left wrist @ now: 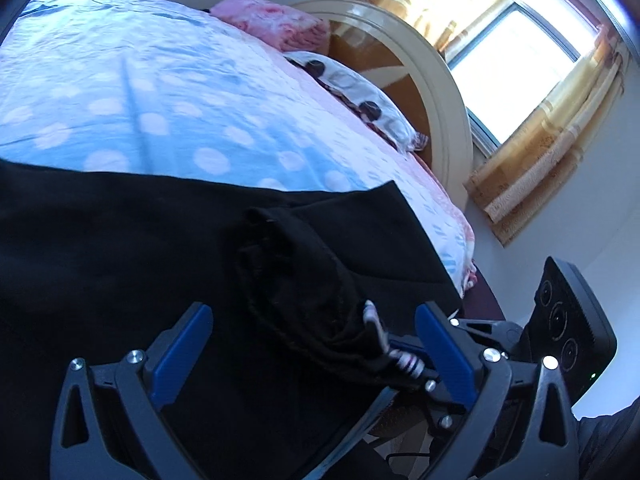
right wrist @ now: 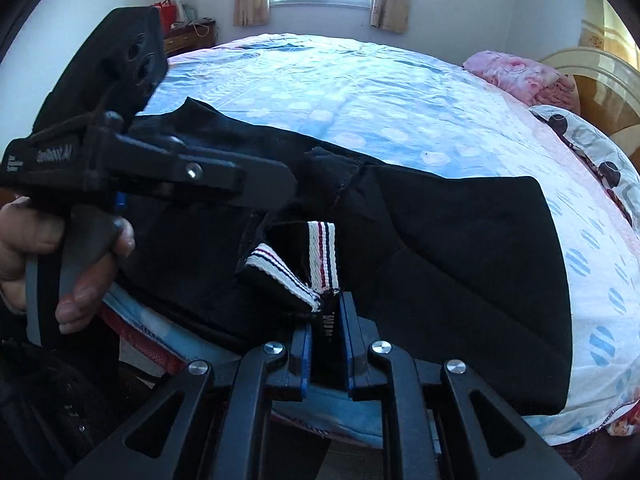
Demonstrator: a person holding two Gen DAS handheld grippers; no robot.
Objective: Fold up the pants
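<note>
Black pants [right wrist: 460, 260] lie spread along the near edge of the bed, with the waist bunched toward me. A white striped ribbon [right wrist: 320, 256] hangs at the waistband. My right gripper [right wrist: 327, 328] is shut on a black strip of the waistband just below that ribbon. In the left wrist view, my left gripper [left wrist: 316, 340] stands open over the bunched pants [left wrist: 120, 240]; the ribbon [left wrist: 376, 336] lies between its blue pads [left wrist: 184, 352] without being pressed. The right tool's black housing [left wrist: 568, 320] sits close at the right.
The bed carries a blue dotted sheet [left wrist: 140, 92], a folded pink blanket [left wrist: 276, 20] and a patterned pillow [left wrist: 360, 92] by the curved headboard [left wrist: 432, 80]. A person's hand [right wrist: 48, 248] holds the left tool. A wooden cabinet [right wrist: 188, 36] stands beyond the bed.
</note>
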